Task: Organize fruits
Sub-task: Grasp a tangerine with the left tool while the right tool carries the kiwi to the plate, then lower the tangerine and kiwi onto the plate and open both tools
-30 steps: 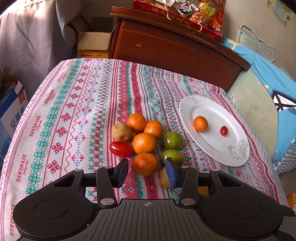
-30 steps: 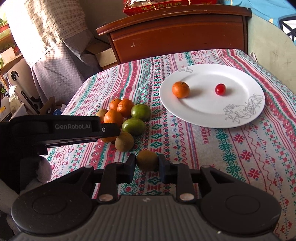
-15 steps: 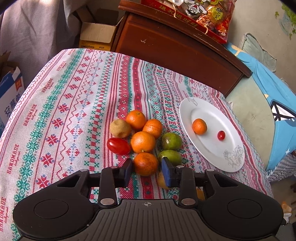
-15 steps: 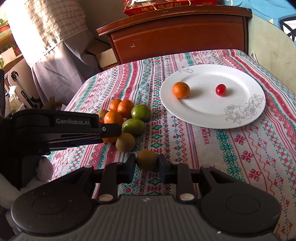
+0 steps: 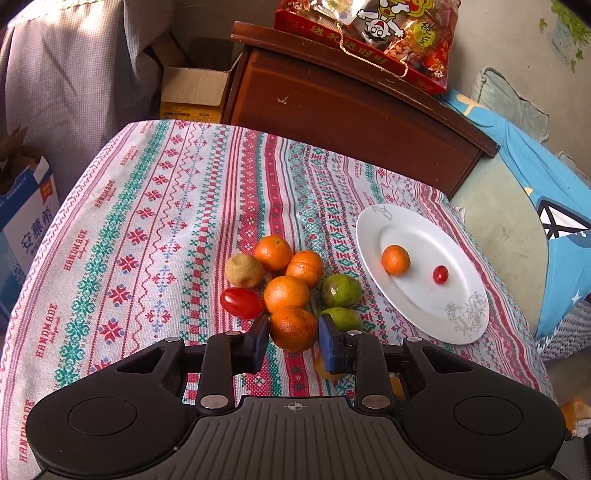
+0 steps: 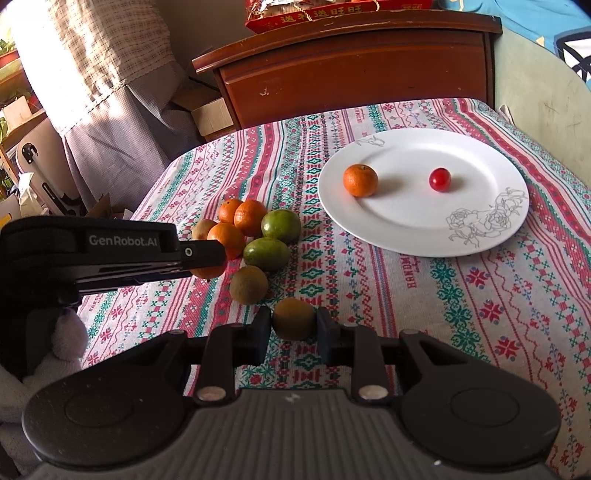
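Note:
A pile of fruit lies on the patterned tablecloth: several oranges, two green fruits, a brown kiwi and a red tomato. My left gripper is shut on the nearest orange, lifted a little off the cloth. My right gripper is shut on a brown kiwi just above the cloth. Another kiwi lies beyond it. The white plate holds a small orange and a cherry tomato.
A brown wooden cabinet stands behind the table with a red snack box on top. Cardboard boxes sit on the floor at far left. The left gripper's body shows in the right wrist view beside the pile.
My left gripper closed its fingers around the nearest orange and rose with it. My right gripper stayed shut on the kiwi, nearly still.

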Demonstrator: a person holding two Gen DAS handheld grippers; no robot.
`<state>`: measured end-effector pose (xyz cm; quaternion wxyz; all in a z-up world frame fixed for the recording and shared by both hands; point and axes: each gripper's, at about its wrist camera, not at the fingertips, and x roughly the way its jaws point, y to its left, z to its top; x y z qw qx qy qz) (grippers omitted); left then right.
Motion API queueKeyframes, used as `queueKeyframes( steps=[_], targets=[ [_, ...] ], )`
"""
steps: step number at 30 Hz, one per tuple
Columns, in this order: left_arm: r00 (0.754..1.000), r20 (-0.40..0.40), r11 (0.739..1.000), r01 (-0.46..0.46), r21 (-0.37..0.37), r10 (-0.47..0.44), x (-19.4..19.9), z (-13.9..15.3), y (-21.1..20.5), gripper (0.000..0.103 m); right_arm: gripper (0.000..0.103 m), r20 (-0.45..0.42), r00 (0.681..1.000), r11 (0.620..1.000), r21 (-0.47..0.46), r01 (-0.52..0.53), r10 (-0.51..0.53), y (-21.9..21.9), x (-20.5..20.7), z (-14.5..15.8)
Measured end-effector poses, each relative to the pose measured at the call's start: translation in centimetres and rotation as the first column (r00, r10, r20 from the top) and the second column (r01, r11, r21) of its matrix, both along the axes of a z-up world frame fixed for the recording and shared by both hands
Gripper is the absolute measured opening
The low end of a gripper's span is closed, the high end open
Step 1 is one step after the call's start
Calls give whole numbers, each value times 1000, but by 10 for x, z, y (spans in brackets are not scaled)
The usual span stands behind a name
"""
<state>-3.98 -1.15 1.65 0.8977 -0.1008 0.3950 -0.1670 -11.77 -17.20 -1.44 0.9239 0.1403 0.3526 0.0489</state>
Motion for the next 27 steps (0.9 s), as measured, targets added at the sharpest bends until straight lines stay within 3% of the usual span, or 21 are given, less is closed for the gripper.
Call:
queueKeyframes(
  steps=[9,19,27],
  targets=[
    [997,72,1000,7,5,-7,-6,20,-2,26,26,42,999,999,38,30,-31,-12,0,16],
    [986,145,997,80,-13,-77,-1,51,-21,27,26,119,988,992,83,90,-100,-58,18,62],
    [979,141,988,152,-27,-146,15,54,-49,27,26,124,980,986,89,143,-153,-96,44,74]
  ],
)
